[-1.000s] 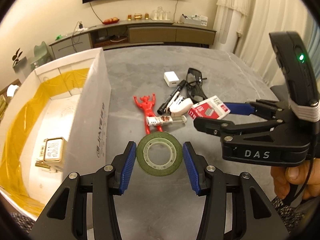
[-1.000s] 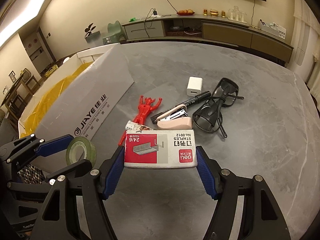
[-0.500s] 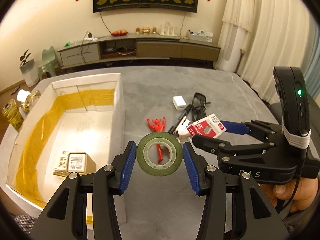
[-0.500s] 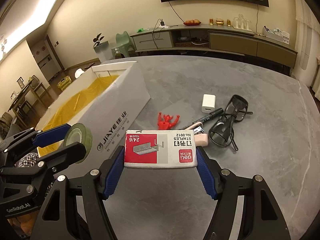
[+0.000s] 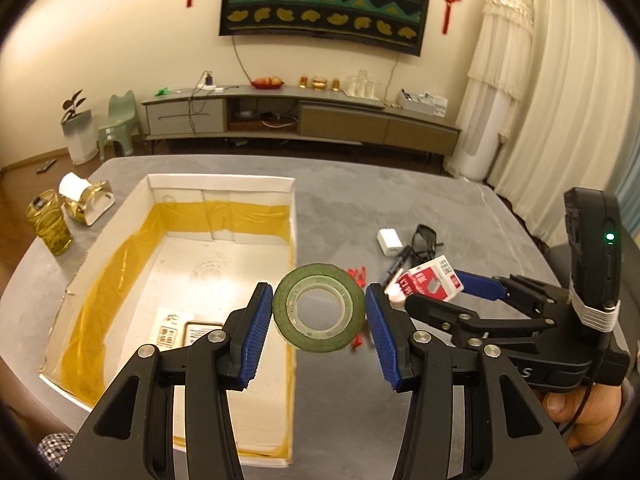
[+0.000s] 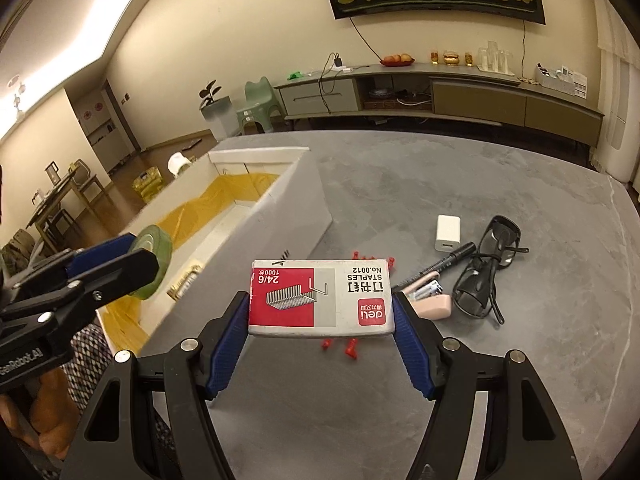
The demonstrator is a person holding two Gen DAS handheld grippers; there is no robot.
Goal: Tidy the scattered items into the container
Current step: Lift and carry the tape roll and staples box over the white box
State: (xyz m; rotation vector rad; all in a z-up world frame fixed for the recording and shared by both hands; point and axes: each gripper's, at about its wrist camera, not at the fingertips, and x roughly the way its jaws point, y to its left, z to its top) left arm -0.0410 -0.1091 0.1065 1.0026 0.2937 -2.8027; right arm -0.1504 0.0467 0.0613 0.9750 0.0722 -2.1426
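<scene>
Left gripper point(image 5: 319, 312) clamped on green tape roll point(image 5: 318, 307) at frame centre, directly above near right wall of open box point(image 5: 294, 216); right gripper point(image 6: 321, 310) clamped on staple box point(image 6: 320, 298), long axis crosswise, box lying left.

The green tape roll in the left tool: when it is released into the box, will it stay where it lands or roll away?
The green tape roll is a round ring pinched across its rim by the left tool, so it may roll if it lands on edge. Laid flat it should rest. The white box has tall walls, likely enough to contain it. It looks stiff and probably light.
</scene>
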